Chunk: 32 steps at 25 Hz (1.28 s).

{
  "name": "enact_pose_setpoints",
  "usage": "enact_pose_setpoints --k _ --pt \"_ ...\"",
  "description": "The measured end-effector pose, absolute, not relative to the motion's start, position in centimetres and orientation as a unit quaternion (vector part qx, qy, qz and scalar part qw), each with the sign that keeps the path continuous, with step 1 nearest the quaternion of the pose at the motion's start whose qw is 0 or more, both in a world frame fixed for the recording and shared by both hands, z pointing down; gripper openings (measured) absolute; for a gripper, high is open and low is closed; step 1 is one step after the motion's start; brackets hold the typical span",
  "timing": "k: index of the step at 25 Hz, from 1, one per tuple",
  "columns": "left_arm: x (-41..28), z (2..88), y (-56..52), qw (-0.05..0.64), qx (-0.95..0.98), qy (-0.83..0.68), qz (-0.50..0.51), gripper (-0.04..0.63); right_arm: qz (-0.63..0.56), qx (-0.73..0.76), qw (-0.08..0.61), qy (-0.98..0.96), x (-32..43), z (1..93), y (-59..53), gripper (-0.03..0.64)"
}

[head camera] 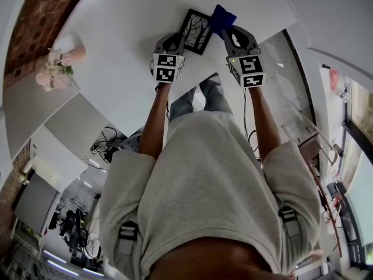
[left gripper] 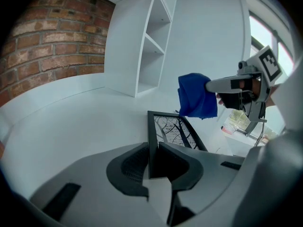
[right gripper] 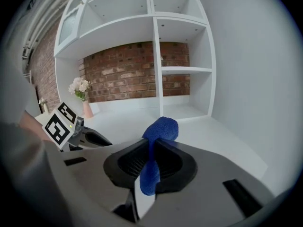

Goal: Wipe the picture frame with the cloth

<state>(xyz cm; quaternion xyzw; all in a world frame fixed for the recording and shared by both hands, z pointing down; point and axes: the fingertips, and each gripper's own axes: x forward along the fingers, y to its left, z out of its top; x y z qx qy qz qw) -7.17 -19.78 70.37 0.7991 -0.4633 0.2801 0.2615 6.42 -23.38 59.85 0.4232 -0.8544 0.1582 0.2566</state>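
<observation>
My grey shirt point(head camera: 210, 179) is closest to the head camera, with both arms reaching out past it. My left hand-held gripper point(left gripper: 153, 148) pinches the near edge of the black picture frame point(left gripper: 174, 129) and holds it up on its side. My right hand-held gripper point(right gripper: 152, 148) pinches the blue cloth point(right gripper: 161, 129), and the cloth hangs right by the far top corner of the frame. I cannot tell if it touches. I think the wiping is only beginning or in the middle, and most of the frame is left to rub. The surface point(left gripper: 71, 122) is white. White shelves point(right gripper: 156, 56) stand behind it, with a brick wall point(right gripper: 123, 74) and a vase of flowers point(right gripper: 81, 88).
</observation>
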Motion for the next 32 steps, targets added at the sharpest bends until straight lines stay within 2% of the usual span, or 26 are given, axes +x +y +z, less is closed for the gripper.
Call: enact_pose_setpoints --k 11,17,32 --pt "-7.2 70.9 -19.6 0.262 0.798 -0.462 0.286 0.080 0.151 0.375 0.212 -0.890 -2.7 57.7 -25.6 0.058" --pt "-7.1 70.6 -19.7 0.260 0.799 -0.463 0.282 0.080 0.161 0.350 0.225 -0.895 -5.6 59.4 -25.6 0.058" --pt "-7.2 70.6 -19.6 0.259 0.799 -0.463 0.282 0.080 0.189 0.354 0.280 -0.872 -2.1 64.5 -23.6 0.058"
